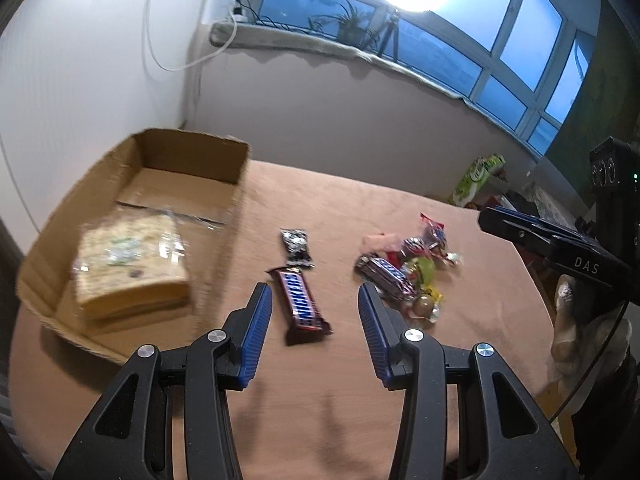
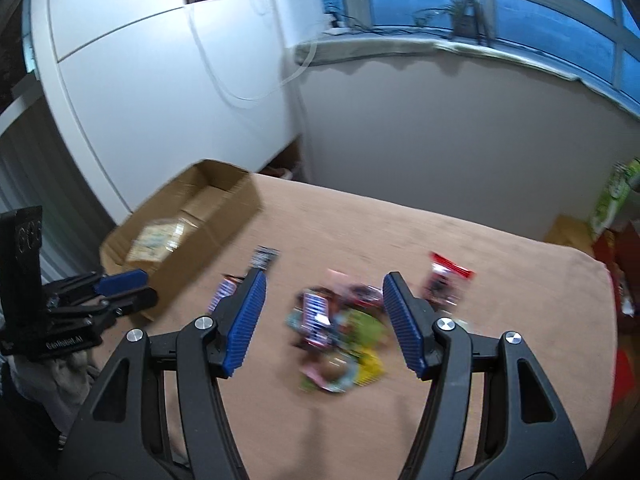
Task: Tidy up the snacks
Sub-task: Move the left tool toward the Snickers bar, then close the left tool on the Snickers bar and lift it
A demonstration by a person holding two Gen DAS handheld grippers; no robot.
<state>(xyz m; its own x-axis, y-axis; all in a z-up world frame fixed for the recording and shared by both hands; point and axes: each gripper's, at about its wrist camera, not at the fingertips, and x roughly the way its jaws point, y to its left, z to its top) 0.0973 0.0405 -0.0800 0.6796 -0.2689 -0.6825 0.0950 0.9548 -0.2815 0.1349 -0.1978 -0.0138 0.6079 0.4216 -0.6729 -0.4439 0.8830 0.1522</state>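
I see the tabletop (image 1: 360, 208), covered in a tan cloth, filling both wrist views. The cardboard box (image 1: 192, 160) sits at its far left corner, open at the top, with a clear-wrapped pack of pale crackers (image 1: 132, 268) lying inside on the box floor. My left tongs (image 1: 316, 300) hang over the near middle of the tabletop, released, blue pads well apart and nothing pressed between them; a Snickers bar (image 1: 302, 304) lies flat on the cloth in the gap between them. Just beyond it, toward the far edge, is a small dark foil packet (image 1: 297, 248). My right tongs (image 2: 324, 292) are also released and empty, poised above the heap of mixed snacks (image 2: 340, 332), which sits toward the right of the tabletop's middle and is blurred in that view. A red-topped packet (image 2: 446, 280) lies at the heap's right, nearer the right edge.
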